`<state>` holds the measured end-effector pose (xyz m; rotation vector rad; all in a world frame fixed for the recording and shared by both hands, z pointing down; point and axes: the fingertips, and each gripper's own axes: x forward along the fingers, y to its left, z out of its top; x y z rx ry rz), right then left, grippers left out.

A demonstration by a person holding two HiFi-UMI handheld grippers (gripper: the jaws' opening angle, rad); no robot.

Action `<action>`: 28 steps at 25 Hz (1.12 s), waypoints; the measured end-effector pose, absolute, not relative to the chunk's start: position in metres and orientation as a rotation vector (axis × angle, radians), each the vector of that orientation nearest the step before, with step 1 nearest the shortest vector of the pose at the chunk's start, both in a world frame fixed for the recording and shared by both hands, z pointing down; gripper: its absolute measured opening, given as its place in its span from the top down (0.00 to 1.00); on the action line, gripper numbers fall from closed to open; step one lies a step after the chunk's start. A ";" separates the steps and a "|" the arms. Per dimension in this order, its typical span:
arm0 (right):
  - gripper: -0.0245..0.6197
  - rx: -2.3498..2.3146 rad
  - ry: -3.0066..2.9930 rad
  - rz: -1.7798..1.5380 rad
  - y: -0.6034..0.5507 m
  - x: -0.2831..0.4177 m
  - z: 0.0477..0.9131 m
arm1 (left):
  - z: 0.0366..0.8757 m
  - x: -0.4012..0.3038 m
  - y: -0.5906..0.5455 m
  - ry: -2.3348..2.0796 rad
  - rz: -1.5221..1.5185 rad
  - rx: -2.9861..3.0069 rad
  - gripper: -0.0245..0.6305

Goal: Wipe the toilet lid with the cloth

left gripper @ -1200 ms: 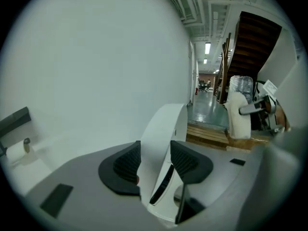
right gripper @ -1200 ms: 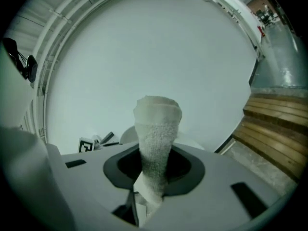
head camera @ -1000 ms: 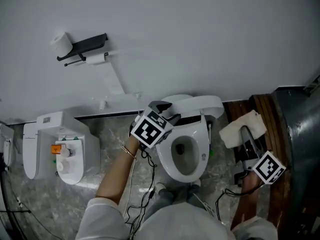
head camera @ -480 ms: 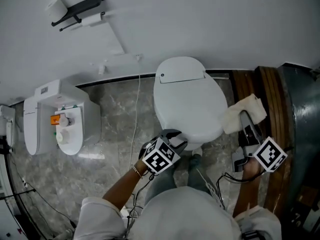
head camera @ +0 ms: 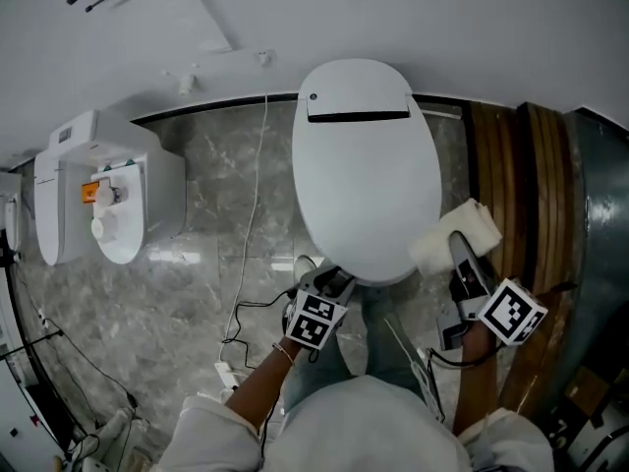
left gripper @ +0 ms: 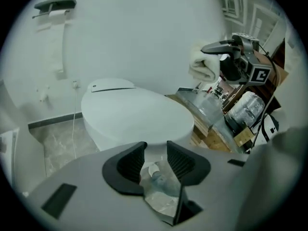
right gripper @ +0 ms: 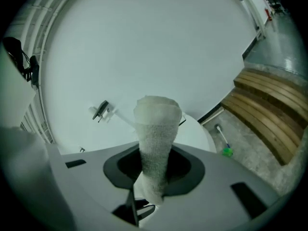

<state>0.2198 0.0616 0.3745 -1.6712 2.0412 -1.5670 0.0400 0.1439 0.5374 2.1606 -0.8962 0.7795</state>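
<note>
The grey marble floor [head camera: 206, 264] spreads to the left of the toilet lid [head camera: 366, 165], which lies shut and is the landmark here. Right of the lid stands a run of brown wooden slats [head camera: 511, 195]. Well to the lid's left sits a white fixture [head camera: 108, 200] with an orange label.

The left gripper [head camera: 329, 281] hangs just off the lid's front edge. Its jaws have just been closing and stand partly apart with nothing between them (only floor shows through the gap).

The right gripper [head camera: 462, 259] is at the lid's front right, its jaws clamped on the white cloth [head camera: 454, 236], which sticks up out of them in a folded wad. In the left gripper view the cloth [left gripper: 202, 66] is raised clear above the lid's right side, not touching it.

A thin white cord [head camera: 257, 195] runs down the floor just left of the lid.
</note>
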 end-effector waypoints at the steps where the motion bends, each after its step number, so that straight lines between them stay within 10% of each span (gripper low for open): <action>1: 0.81 -1.671 2.045 -1.605 0.065 0.221 0.385 | 0.551 0.041 0.148 -0.909 0.792 2.143 0.71; 28: 0.81 -1.424 2.479 -1.956 0.067 0.157 0.626 | 0.773 0.034 0.164 -1.138 0.771 1.860 0.77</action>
